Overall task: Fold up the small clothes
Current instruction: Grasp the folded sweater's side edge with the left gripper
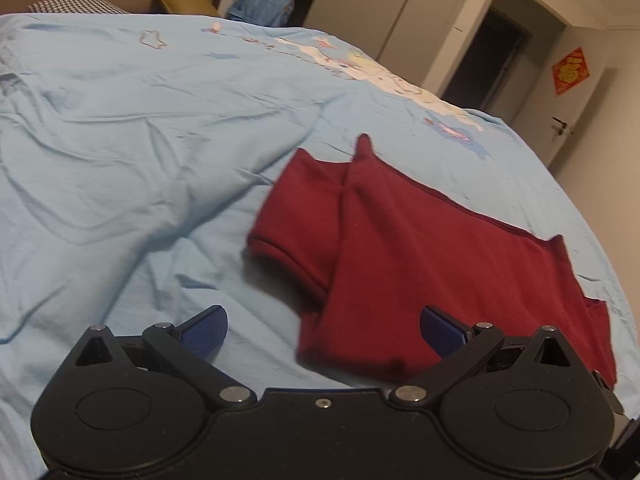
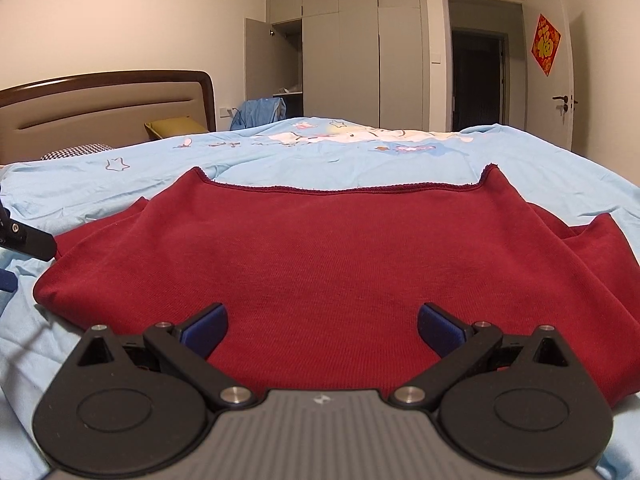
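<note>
**Ana:** Folding looks partway through. That dark red garment (image 1: 400, 256) lies on the bed's light blue duvet (image 1: 120, 140), and from the left wrist view one layer already sits doubled over another, with a sleeve (image 1: 288, 232) poking out underneath at the left.

**Ben:** Agreed, I'd judge one fold made and more to come. It's a broad slab of cloth, not a tidy packet, and that sleeve needs tucking in.

**Ana:** Neither tool has hold of anything. The left gripper (image 1: 323, 330) has its jaws spread wide, with bare duvet and the garment's near corner between them. The right gripper (image 2: 322, 328) is spread just as wide, low over the red cloth, pinching nothing.

**Ben:** What does each camera give us that the other doesn't?

**Ana:** The left wrist view sees the garment from the side: the overlapped layers, the sleeve, a second bit of fabric jutting out at the far right edge. The right wrist view looks straight across it, so the stitched hem (image 2: 340, 190) runs clear along the far edge with both corners turned up slightly.

**Ben:** And a black piece of the other tool creeps in at that view's left edge, just beside the garment.

**Ana:** It also opens up the room: headboard (image 2: 104, 108), wardrobe (image 2: 352, 48) with one door ajar, dark doorway (image 2: 478, 80).
</note>
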`<action>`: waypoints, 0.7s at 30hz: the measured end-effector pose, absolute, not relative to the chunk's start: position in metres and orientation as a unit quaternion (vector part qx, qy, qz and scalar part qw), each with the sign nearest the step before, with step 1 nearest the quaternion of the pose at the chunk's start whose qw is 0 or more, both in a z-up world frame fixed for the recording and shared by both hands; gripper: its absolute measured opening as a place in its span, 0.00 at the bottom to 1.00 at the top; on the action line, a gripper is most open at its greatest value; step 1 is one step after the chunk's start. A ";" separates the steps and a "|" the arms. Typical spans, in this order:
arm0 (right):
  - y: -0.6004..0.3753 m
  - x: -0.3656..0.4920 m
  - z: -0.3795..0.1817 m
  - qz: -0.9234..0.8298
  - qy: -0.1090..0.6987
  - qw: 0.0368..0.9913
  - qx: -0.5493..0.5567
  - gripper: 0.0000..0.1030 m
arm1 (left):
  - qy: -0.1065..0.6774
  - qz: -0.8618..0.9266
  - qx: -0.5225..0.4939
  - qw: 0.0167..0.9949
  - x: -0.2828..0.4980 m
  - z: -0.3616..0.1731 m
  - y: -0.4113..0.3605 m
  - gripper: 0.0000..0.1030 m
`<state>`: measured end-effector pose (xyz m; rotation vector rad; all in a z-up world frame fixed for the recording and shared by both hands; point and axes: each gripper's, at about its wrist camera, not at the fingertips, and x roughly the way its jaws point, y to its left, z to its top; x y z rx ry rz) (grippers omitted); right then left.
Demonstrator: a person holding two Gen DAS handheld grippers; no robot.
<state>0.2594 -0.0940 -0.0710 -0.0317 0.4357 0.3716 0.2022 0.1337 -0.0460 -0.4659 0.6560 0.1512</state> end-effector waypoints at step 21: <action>-0.095 0.259 -0.071 0.185 0.214 0.959 -0.013 1.00 | 0.330 0.029 -0.292 0.897 0.250 -0.065 0.151 0.68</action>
